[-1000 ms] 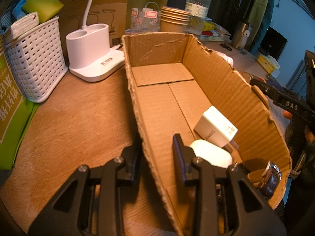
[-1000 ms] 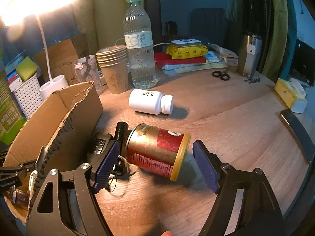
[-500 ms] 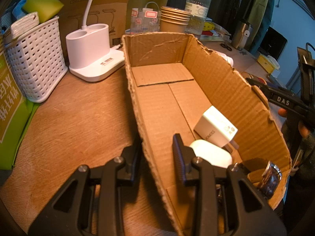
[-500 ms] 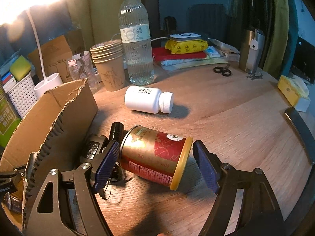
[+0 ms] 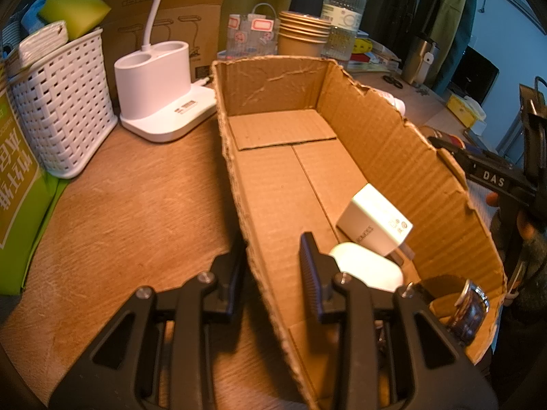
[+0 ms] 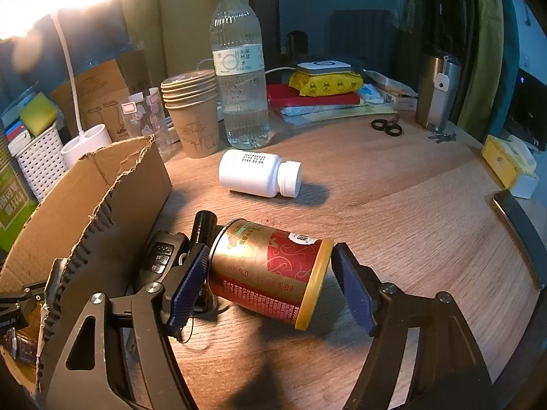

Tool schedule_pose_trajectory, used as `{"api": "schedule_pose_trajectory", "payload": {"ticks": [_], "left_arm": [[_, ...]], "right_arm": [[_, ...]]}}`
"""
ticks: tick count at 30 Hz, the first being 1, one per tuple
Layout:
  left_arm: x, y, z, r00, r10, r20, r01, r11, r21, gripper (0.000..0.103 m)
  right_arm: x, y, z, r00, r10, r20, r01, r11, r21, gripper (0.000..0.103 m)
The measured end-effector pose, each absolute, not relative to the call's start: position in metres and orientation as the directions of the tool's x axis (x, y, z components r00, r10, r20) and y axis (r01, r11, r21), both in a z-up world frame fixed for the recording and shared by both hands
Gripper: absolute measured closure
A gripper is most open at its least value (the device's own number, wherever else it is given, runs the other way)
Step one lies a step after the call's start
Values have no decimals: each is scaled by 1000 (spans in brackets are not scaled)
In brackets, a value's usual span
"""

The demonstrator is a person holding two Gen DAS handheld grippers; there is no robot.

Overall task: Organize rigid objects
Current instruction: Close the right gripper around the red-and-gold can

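My left gripper [image 5: 273, 270] is shut on the near left wall of a torn cardboard box [image 5: 239, 184], one finger inside and one outside. In the box lie a white charger [image 5: 372, 225], a white oval case [image 5: 365, 266] and a watch [image 5: 470, 307]. My right gripper [image 6: 273, 283] is open, its blue pads on either side of a gold-and-red can [image 6: 270, 270] lying on its side on the table, left pad close to its base. A black torch [image 6: 203, 227] and a car key [image 6: 159, 256] lie between can and box [image 6: 85, 205]. A white pill bottle [image 6: 256, 177] lies beyond.
A white lamp base [image 5: 160, 95], a white basket [image 5: 61, 102] and a green bag [image 5: 17, 205] stand left of the box. Paper cups [image 6: 193, 116], a water bottle [image 6: 241, 68], scissors [image 6: 386, 126], a steel flask [image 6: 437, 92] and books stand at the back.
My right gripper has moved forward and down, so the can now lies between its pads. The left gripper and the box have not moved.
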State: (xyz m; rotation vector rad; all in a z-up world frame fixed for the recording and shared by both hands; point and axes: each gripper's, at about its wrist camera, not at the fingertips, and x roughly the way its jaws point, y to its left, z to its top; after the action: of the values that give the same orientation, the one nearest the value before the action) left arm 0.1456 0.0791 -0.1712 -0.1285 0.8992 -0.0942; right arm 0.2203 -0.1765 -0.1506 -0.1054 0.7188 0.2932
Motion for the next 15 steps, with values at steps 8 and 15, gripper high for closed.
{"api": "schedule_pose_trajectory", "payload": {"ticks": [8,15], "left_arm": [[146,79,-171,619,-135,-774,28,988,-151,70],[146,79,-171,619,-136,-774,28,988,-151,70]], "right_arm": [[209,-174,-136,734,250,-632,-318,948,6,27],[198,-164,-124,738,289,-609,-359,933,7,27]]}}
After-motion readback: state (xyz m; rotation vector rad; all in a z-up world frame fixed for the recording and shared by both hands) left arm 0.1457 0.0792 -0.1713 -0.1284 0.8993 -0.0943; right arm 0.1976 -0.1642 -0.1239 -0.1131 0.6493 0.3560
